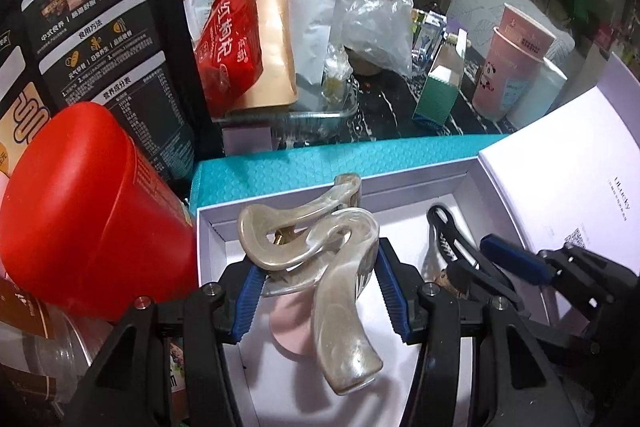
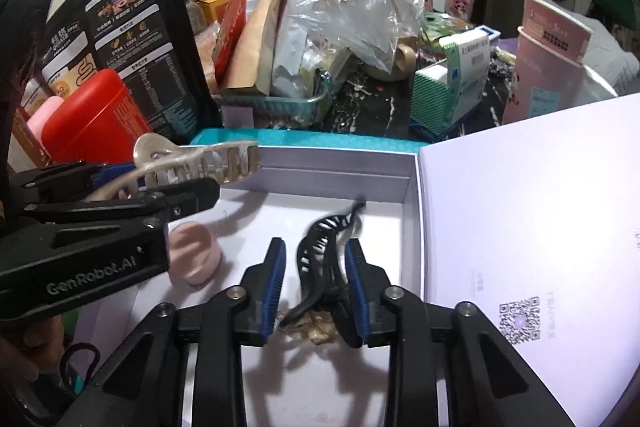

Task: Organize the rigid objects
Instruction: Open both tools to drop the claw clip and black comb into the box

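The left gripper (image 1: 316,283) was clamped on a pearl-white claw hair clip (image 1: 316,235), holding it above the open white gift box (image 1: 280,205), while the right gripper (image 2: 316,283) had its jaws apart on either side of a black hair clip (image 2: 320,259) lying on the box floor; whether its pads (image 2: 356,283) touched that clip could not be told. This looked like the placing step: the black clip seemed already put down, the pearl one next. The next move probably called for lowering the pearl clip into bare floor between the pink round case (image 2: 194,253) and the black clip, then parting the jaws. A brownish scrap (image 2: 316,323) under the black clip was too small to identify, and the box's near edge was hidden behind both grippers.
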Available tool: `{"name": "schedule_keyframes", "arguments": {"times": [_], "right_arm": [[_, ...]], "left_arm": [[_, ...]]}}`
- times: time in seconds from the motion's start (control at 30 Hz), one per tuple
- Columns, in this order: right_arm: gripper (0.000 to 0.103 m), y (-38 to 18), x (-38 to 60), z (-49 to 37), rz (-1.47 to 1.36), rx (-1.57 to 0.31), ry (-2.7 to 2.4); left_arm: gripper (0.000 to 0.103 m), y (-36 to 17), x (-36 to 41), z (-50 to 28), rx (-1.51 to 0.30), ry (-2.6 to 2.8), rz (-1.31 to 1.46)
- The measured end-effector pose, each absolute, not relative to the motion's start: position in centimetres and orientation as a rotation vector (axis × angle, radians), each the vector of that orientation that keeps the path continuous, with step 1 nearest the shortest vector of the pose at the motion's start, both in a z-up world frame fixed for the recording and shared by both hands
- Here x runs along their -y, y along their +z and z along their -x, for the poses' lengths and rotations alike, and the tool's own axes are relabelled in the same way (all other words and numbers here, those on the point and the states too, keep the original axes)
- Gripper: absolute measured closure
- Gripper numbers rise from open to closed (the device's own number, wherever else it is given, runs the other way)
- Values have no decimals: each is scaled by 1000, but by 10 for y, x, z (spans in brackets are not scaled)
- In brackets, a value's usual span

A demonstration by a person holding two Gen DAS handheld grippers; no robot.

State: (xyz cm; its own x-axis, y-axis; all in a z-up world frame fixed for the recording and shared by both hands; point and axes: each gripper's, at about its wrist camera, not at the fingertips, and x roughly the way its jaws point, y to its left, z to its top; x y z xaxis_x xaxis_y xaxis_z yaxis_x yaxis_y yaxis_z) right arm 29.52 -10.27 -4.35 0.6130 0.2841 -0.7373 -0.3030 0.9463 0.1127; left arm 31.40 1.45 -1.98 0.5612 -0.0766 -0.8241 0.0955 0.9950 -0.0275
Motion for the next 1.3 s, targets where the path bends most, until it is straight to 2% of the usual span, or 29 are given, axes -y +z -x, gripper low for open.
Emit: {"name": "schedule_keyframes", "arguments": {"times": [0.47, 0.53, 0.7, 1.3], "right_arm": [[72, -27, 111, -279, 43, -821, 299], [72, -24, 112, -275, 44, -818, 298], [72, -15, 115, -267, 33, -808, 295], [72, 22, 120, -226, 30, -736, 298]], "left_arm": [[50, -18, -13, -310, -994, -61, -66], [47, -18, -14, -309, -1000, -53, -64], [26, -12, -19, -301, -977, -56, -52], [26, 32, -10, -261, -895, -81, -82]]}}
